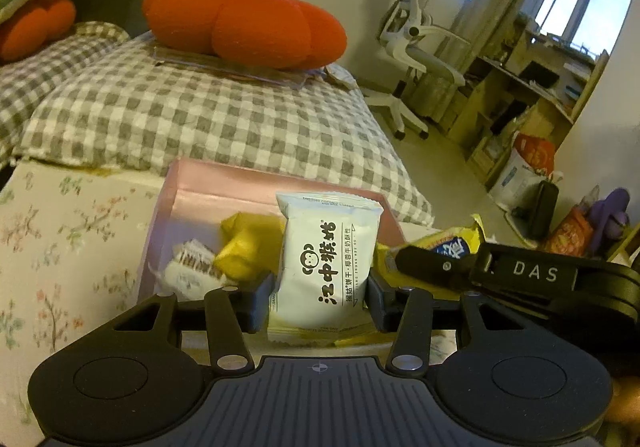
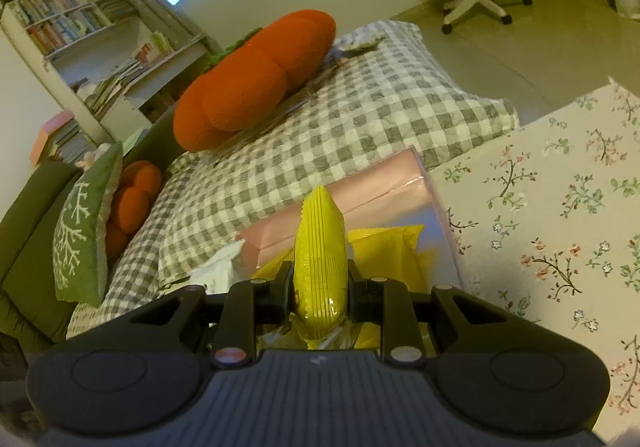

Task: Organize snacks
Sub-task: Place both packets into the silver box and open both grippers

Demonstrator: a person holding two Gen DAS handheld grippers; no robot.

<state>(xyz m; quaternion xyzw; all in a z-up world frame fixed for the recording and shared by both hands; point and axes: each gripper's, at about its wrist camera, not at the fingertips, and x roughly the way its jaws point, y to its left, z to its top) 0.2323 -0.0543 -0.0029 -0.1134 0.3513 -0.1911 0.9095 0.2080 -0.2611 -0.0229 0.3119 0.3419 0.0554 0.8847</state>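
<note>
White snack pack point(image 1: 326, 259) clamped in my L gripper point(image 1: 320, 297); R gripper point(image 2: 319, 289) pinching yellow pack point(image 2: 320, 267), both over pink box point(image 1: 224, 191).

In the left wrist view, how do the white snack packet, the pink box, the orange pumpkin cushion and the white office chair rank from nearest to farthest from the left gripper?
1. White snack packet, held in the left gripper.
2. Pink box, just behind.
3. Orange pumpkin cushion, on the checked bedding.
4. White office chair, far right by the windows.
</note>
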